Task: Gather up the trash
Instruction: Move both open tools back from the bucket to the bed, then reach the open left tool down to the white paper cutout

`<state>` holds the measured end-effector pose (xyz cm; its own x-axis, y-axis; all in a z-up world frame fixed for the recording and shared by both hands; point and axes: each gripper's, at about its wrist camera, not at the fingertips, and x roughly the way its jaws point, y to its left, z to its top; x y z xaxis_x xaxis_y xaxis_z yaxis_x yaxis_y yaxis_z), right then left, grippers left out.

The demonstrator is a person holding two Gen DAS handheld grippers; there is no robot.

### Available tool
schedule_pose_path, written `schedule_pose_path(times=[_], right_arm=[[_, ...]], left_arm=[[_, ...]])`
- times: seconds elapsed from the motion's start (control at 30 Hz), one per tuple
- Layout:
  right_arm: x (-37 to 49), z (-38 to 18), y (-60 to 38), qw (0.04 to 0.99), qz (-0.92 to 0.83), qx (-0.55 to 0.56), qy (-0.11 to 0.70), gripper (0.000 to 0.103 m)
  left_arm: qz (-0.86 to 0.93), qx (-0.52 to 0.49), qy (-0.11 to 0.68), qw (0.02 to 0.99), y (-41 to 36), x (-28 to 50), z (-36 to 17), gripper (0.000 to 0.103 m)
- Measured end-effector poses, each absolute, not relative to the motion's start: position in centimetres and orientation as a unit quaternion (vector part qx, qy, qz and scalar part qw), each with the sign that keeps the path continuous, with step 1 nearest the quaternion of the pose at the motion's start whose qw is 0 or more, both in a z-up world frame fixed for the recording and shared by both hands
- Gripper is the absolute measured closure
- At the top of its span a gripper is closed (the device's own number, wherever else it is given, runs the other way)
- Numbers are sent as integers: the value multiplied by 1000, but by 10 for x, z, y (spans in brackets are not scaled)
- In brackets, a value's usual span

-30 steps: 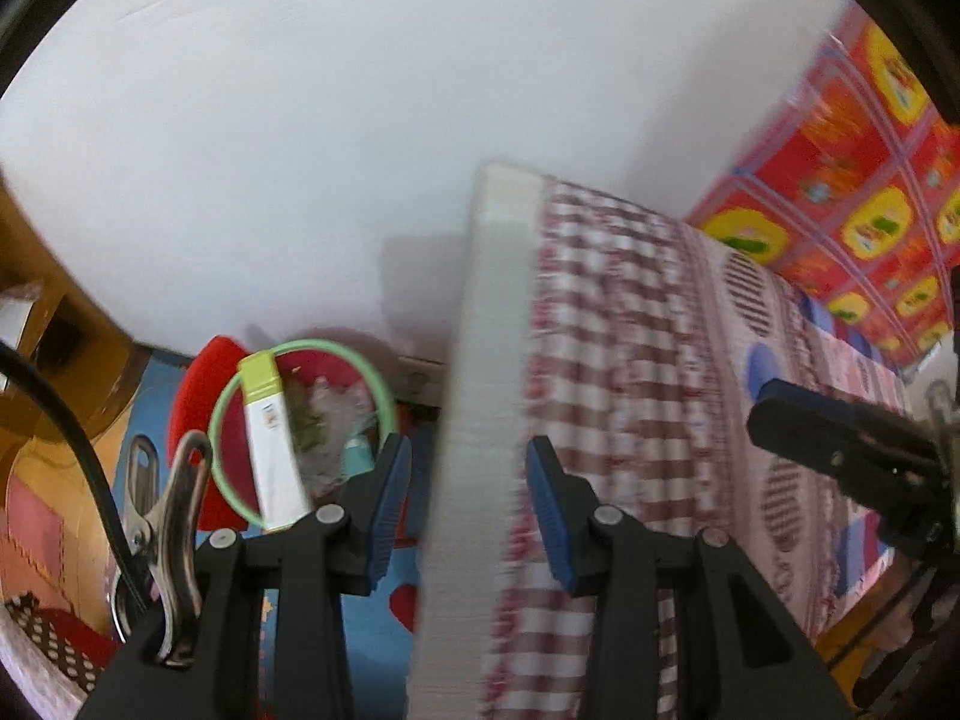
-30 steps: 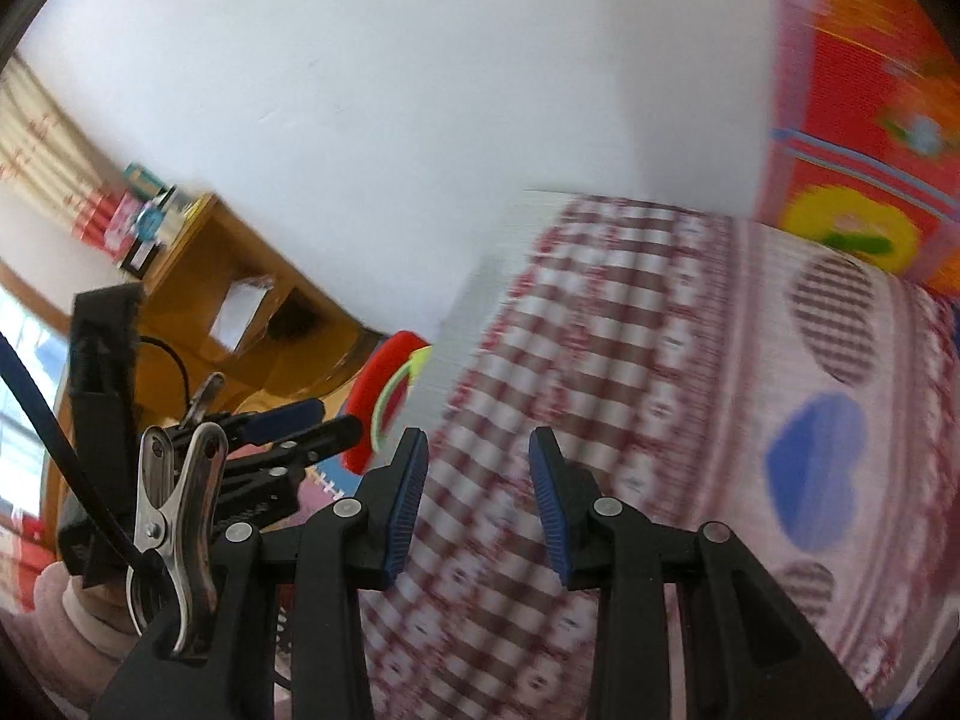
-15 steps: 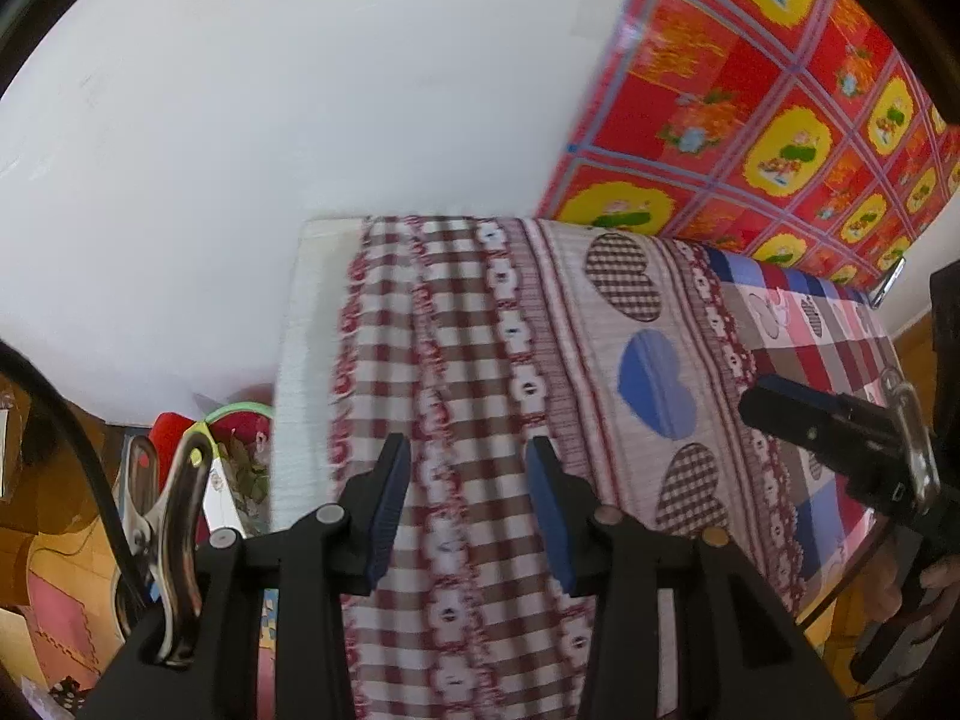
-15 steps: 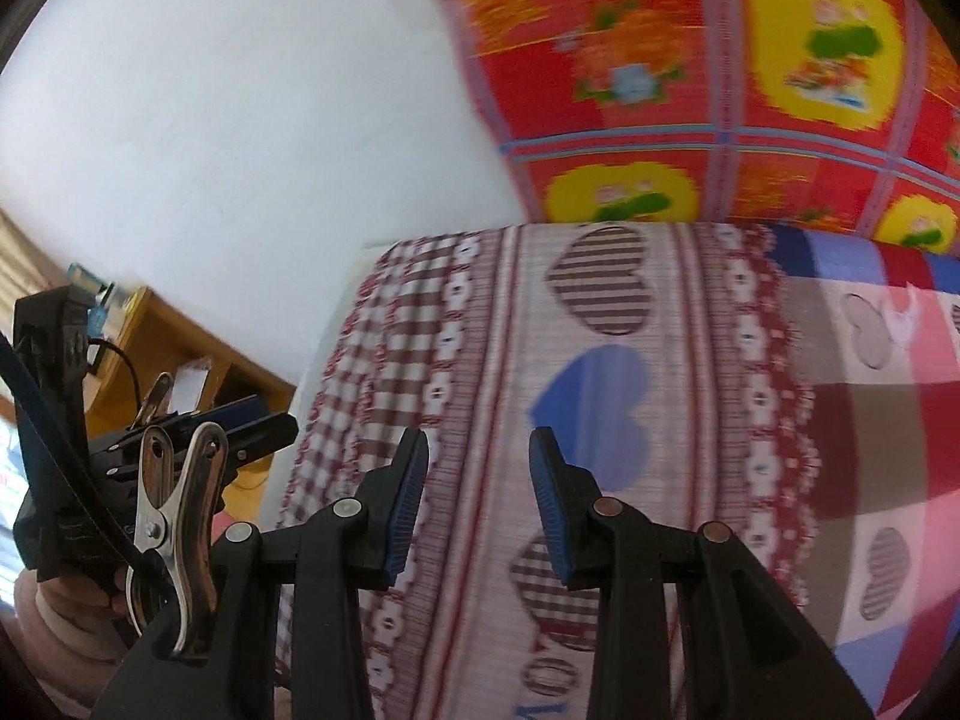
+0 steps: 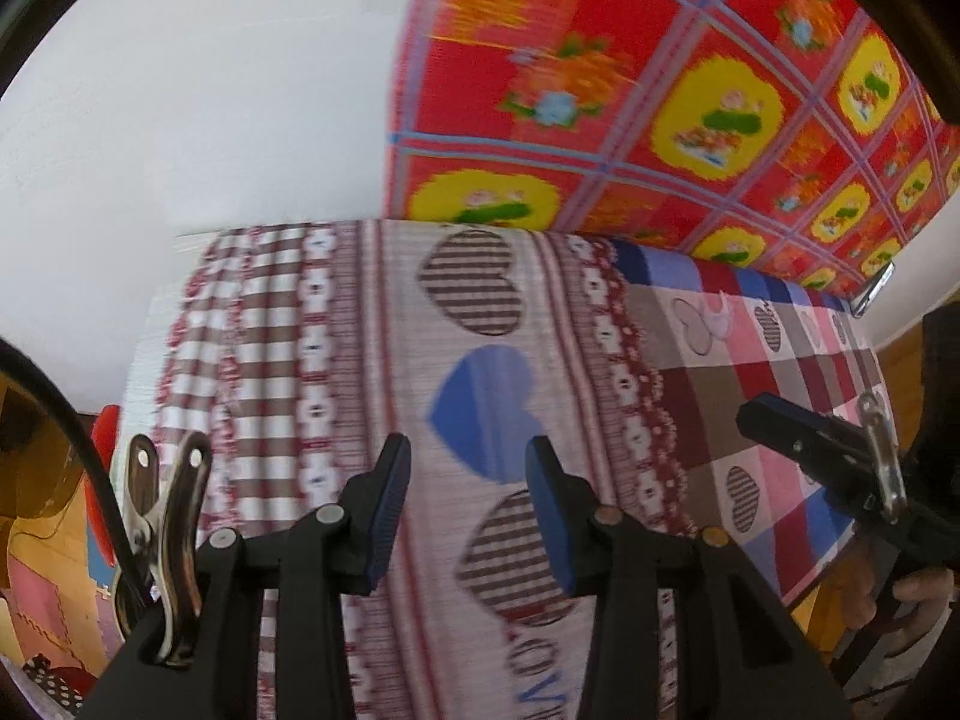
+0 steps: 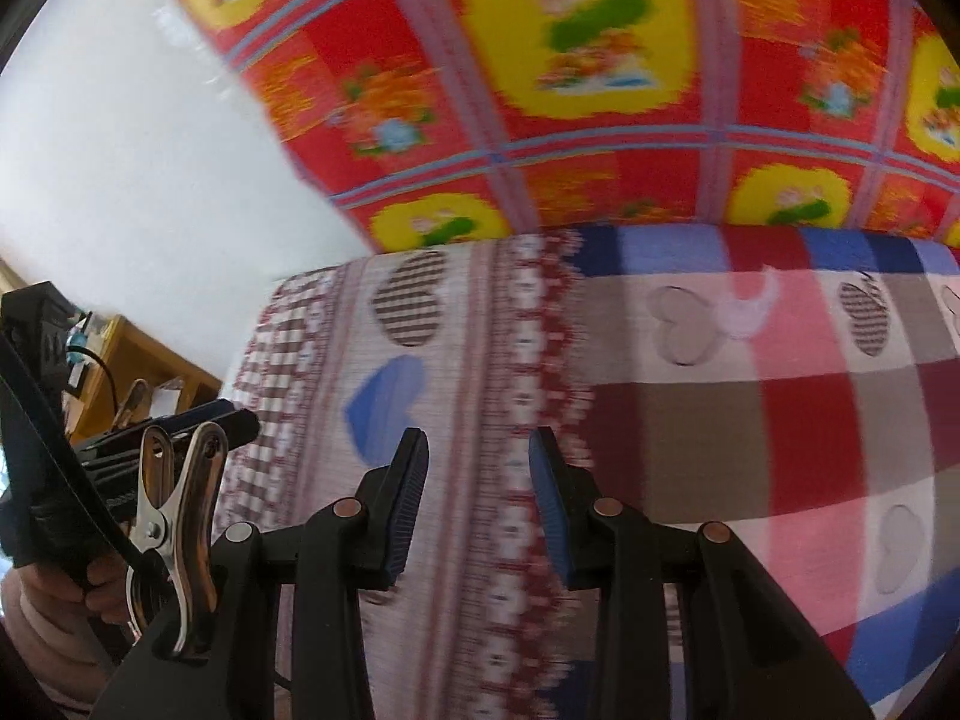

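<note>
Left wrist view: nearest the camera, the left gripper (image 5: 468, 510) is released, its two blue-padded fingers (image 5: 387, 504) spread apart with nothing between them. A metal spring clip (image 5: 168, 516) is fixed to its body on the left. The fingers hang over a bed (image 5: 480, 324) covered with a patterned sheet: brown and white checks on the left, then striped and blue hearts, then pink, red and brown squares to the right. At the right edge, the right gripper (image 5: 810, 450) reaches in above the squares, held by a hand (image 5: 912, 600) low in the corner. At the left edge, beside and below the bed, a sliver of something red (image 5: 105, 432) shows. Too little is visible to say what it is.

Right wrist view: the right gripper (image 6: 477, 504) is also released and empty, its blue pads apart above the sheet's band of small white flowers. The left gripper (image 6: 180, 426) enters from the left edge, just beside the bed's corner. Wooden furniture (image 6: 150, 360) stands behind it.

Farther back in both views, a red cloth (image 5: 660, 120) printed with yellow patches hangs behind the bed, next to a plain white wall (image 5: 210, 120).

Both views are motion-blurred. No piece of trash can be made out in either, so its place, long axis and direction cannot be told.
</note>
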<state>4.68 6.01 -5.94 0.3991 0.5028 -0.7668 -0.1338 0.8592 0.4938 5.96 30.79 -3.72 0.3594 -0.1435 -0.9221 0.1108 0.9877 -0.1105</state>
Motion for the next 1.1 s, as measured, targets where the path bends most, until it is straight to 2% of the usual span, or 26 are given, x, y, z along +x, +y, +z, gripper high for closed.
schedule_pose_path(times=[0.7, 0.87, 1.1], right_arm=[[73, -114, -70, 813, 149, 201, 526, 67], [89, -125, -83, 809, 149, 209, 529, 76], [111, -137, -96, 804, 144, 222, 532, 84]], left_arm=[[-150, 33, 577, 802, 150, 116, -84, 61], [-163, 26, 578, 799, 128, 136, -100, 71], [-181, 22, 577, 796, 103, 159, -118, 72]])
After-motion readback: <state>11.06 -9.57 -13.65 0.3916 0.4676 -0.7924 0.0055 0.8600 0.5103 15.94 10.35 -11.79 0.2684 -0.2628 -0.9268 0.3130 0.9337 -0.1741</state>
